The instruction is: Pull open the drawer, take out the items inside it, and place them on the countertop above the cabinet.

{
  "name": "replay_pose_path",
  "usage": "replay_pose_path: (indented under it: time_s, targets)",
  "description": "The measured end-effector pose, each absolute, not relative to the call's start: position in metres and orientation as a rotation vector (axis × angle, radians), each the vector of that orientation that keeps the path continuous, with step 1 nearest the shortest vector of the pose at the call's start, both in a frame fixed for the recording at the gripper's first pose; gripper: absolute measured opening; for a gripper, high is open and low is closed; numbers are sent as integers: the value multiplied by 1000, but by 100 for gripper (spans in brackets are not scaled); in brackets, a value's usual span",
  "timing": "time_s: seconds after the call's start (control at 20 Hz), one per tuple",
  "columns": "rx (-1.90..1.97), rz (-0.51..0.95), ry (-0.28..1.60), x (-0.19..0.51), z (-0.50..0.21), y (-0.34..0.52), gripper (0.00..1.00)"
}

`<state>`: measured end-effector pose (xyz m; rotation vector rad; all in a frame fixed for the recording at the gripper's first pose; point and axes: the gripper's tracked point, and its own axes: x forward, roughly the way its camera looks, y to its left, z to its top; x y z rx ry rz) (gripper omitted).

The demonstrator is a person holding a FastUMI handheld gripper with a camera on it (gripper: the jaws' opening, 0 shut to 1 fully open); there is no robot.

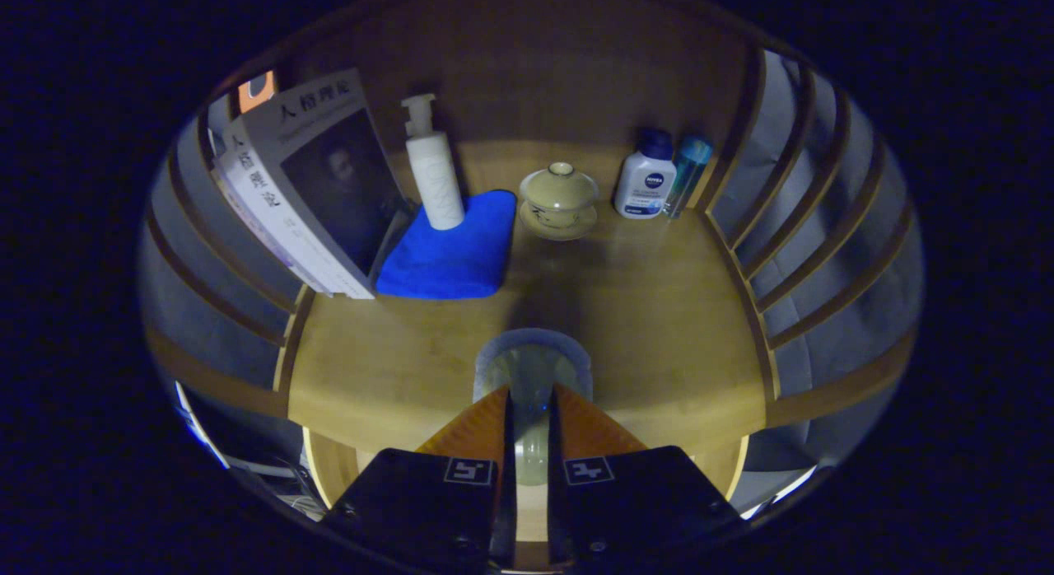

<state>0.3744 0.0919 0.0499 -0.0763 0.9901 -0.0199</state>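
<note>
Countertop (pixel 642 311) of pale wood spreads out beyond the gripper (pixel 531 394), with slatted rails rising along both sides and a wooden back panel behind it. The two fingers stand close together with a narrow gap, and in that gap sits a clear glass cup (pixel 533 369); its rim shows just ahead of the fingertips, and its body runs down between them. Both fingers appear to press on the cup's wall, though the dim light makes the contact hard to confirm. The cup is over the near edge of the countertop; whether its base touches the wood cannot be told.

Farther back, a blue cloth (pixel 451 250) lies flat on the wood, and a white pump bottle (pixel 434 167) stands upright on its far part. Beside the cloth, a stack of books (pixel 309 188) leans against the side rail. Near the middle of the back stands a pale lidded tea bowl on a saucer (pixel 560 200). Well apart from it, in the far corner, a white lotion bottle with a dark cap (pixel 645 184) stands just beside a slim teal bottle (pixel 687 173).
</note>
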Motion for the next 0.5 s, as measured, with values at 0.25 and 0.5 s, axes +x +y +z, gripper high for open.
replay_pose_path:
  time_s: [0.25,0.5]
  targets:
    - [-97,-13,1040,388,31,93,18]
    - [-135,-32,1034,397,25,93,21]
